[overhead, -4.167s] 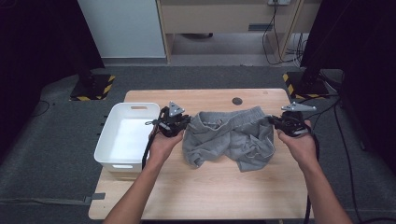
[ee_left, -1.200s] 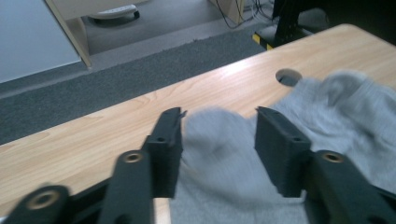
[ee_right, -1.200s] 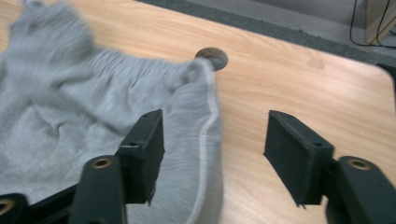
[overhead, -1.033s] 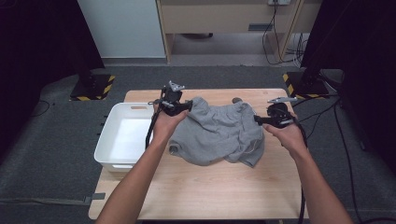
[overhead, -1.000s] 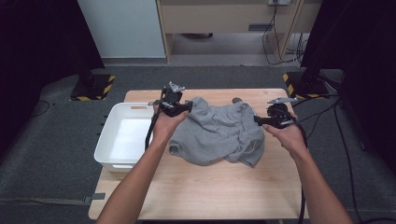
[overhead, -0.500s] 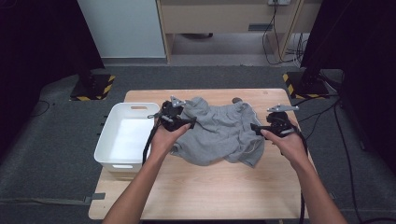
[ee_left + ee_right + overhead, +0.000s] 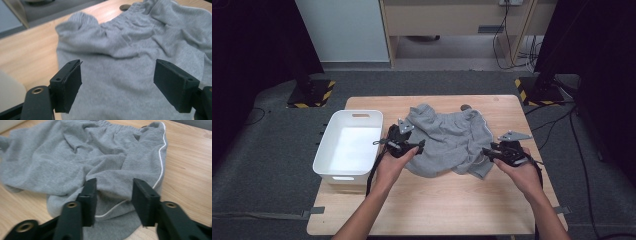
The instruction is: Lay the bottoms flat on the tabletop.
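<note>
The grey garment (image 7: 447, 140) lies crumpled mid-frame in the high view, long axis running left-right. The right gripper view reveals white piping; the right gripper (image 7: 113, 195), jaws just closing, seemingly straddles a fold. The left gripper (image 7: 117, 82) gapes above cloth.

A wooden tabletop (image 7: 432, 210) stands on a dark grey carpet (image 7: 267, 175). Black straps (image 7: 259, 214) run from its near corners across the floor. Beyond the far edge, a pale cabinet (image 7: 344, 30) stands at the left, and beside it a wooden desk (image 7: 457, 17) with an open space beneath. Cables (image 7: 507, 37) hang under the desk at the right, and more trail over the carpet at the right side. Two black stand bases with yellow-black hazard stripes (image 7: 312, 92) sit on the floor at the far left and far right (image 7: 537, 90) of the tabletop. Dark curtains (image 7: 597, 60) close off both sides. The light is even and soft from above.
</note>
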